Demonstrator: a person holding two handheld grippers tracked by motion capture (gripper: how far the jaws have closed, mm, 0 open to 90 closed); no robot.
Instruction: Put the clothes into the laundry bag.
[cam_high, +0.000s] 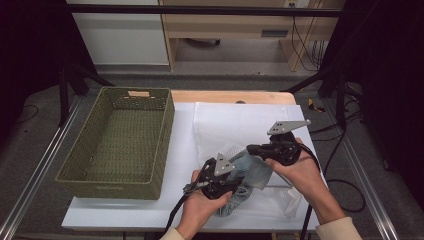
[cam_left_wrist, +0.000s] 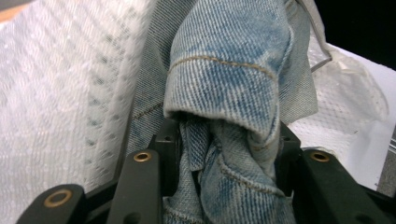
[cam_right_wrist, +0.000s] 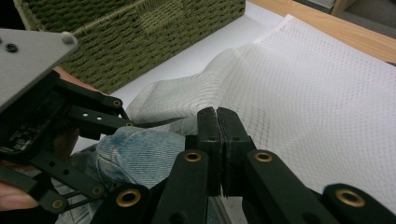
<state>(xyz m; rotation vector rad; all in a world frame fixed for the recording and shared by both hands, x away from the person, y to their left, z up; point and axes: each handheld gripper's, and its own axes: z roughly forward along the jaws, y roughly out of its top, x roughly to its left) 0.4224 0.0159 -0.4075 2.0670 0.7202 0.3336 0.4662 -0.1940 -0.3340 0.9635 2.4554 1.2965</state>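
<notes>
Lab-like recording bay: black frame rails (cam_high: 200, 10), loose cables (cam_high: 305, 40).

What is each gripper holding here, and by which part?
The left gripper clamps a bunched fold of the denim. The right gripper is shut, seemingly pinching the edge of the white mesh bag; the contact is hidden.

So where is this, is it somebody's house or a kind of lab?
Probably a lab or workshop set up for recording. A dark metal frame stands around the table, cables trail over the floor, and a person works with hand-held grippers beside a woven basket.
</notes>
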